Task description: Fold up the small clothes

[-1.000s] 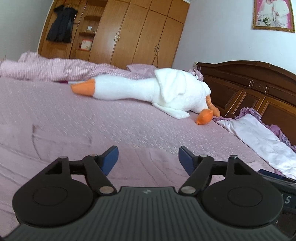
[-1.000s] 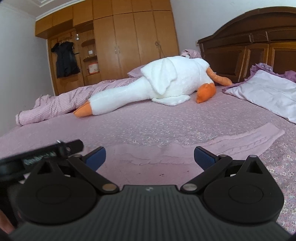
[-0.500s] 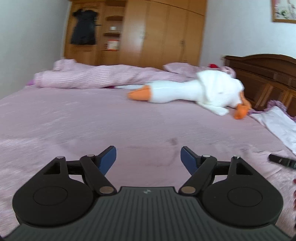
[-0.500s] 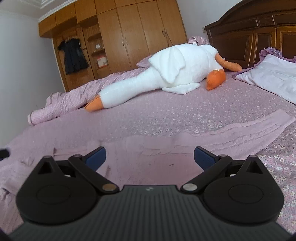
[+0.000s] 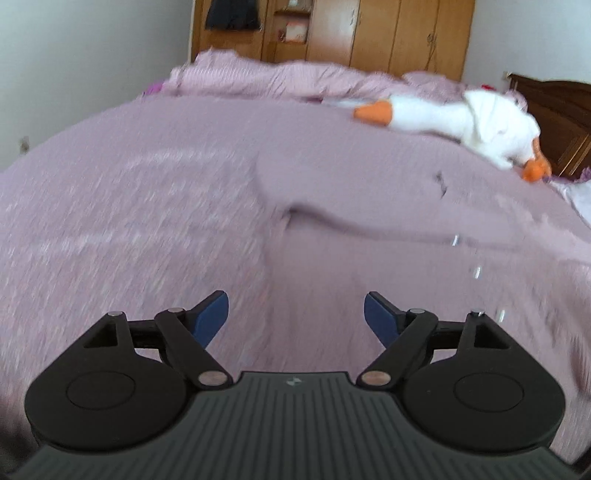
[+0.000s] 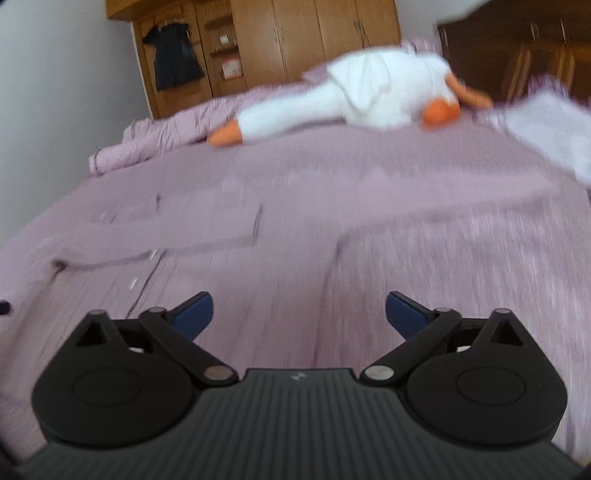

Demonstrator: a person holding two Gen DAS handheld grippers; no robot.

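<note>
A pink knitted garment (image 5: 369, 206) lies spread flat on the pink bedspread, almost the same colour as the bed; both views are motion-blurred. In the right wrist view the garment (image 6: 295, 229) stretches across the bed, one sleeve reaching left and one right, with small buttons near its left part. My left gripper (image 5: 295, 314) hovers open above the garment's near part, nothing between its blue pads. My right gripper (image 6: 298, 314) is also open and empty, just above the garment's lower body.
A large white plush goose (image 5: 454, 118) with orange beak and feet lies at the back of the bed, also in the right wrist view as the goose (image 6: 354, 96). A rumpled pink quilt (image 5: 266, 79), a white pillow (image 6: 550, 125), a dark headboard (image 6: 517, 55) and wooden wardrobes (image 5: 369, 33) stand beyond.
Both grippers have risen and tilted down toward the bed, so the garment now shows spread out below. The left view has swung further left. Both stayed open.
</note>
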